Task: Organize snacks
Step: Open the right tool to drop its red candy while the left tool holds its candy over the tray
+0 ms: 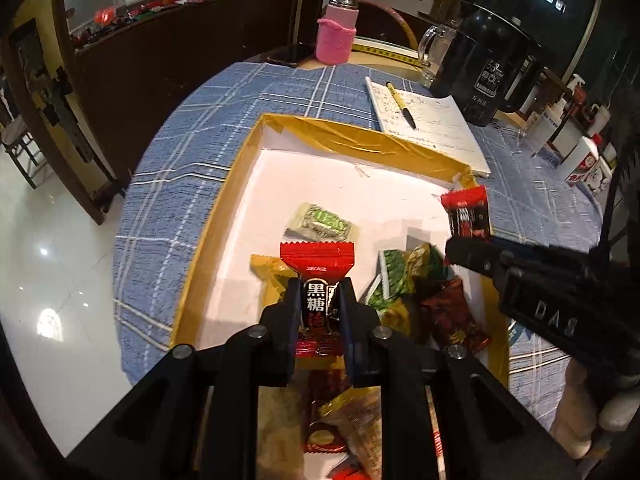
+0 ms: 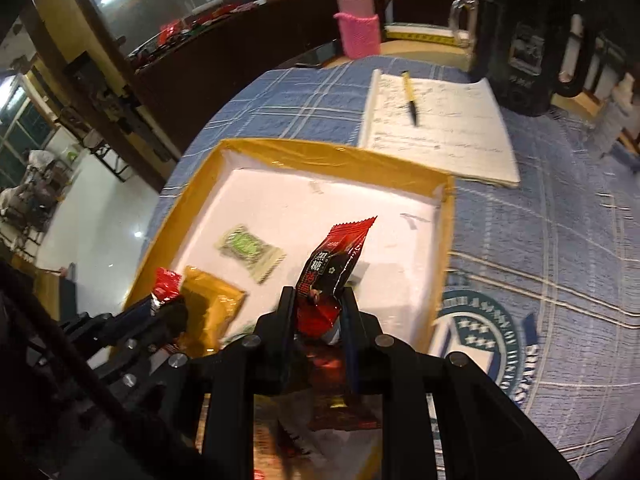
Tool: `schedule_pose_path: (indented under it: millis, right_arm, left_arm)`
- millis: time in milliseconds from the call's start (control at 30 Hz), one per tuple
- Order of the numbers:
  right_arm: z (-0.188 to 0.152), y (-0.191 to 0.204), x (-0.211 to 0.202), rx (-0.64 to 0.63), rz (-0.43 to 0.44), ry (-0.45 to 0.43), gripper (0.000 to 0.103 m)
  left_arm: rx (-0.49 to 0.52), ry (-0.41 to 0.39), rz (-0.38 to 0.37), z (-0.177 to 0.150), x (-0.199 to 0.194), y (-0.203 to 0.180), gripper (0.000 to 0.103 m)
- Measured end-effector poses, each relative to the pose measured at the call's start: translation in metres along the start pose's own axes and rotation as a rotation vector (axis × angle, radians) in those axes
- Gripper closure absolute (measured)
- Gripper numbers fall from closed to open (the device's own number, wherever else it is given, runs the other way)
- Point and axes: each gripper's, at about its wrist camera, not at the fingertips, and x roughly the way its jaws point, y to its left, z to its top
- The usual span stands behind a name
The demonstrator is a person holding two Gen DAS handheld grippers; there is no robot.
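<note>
- Left gripper (image 1: 320, 300) pinches a red candy packet (image 1: 317, 276); right gripper (image 2: 318, 304) pinches another packet (image 2: 334, 264).
- Either glossy wrapper may slip, missing the tray (image 1: 360, 140) at 12 o'clock.

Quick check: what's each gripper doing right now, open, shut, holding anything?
Left gripper: shut on a red-and-black candy packet.
Right gripper: shut on another red-and-black packet.

Notebook (image 1: 428, 128) bearing a pen (image 1: 400, 105); pink-sleeved bottle (image 1: 336, 36); glass mug (image 1: 434, 50); perhaps a black kettle (image 1: 492, 64).
</note>
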Motion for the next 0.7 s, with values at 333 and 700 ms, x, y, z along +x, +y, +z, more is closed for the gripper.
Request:
schedule_pose_path:
  millis: [333, 700]
  right_arm:
    - [-0.023, -0.005, -0.037, 0.027, 0.071, -0.041, 0.083]
    - [-0.079, 0.011, -0.055, -0.026, 0.196, 0.038, 0.083]
  left_arm:
    - [-0.006, -0.039, -0.063, 0.016, -0.006, -0.004, 0.083]
    - [-0.08, 0.009, -0.123, -0.053, -0.047, 0.021, 0.083]
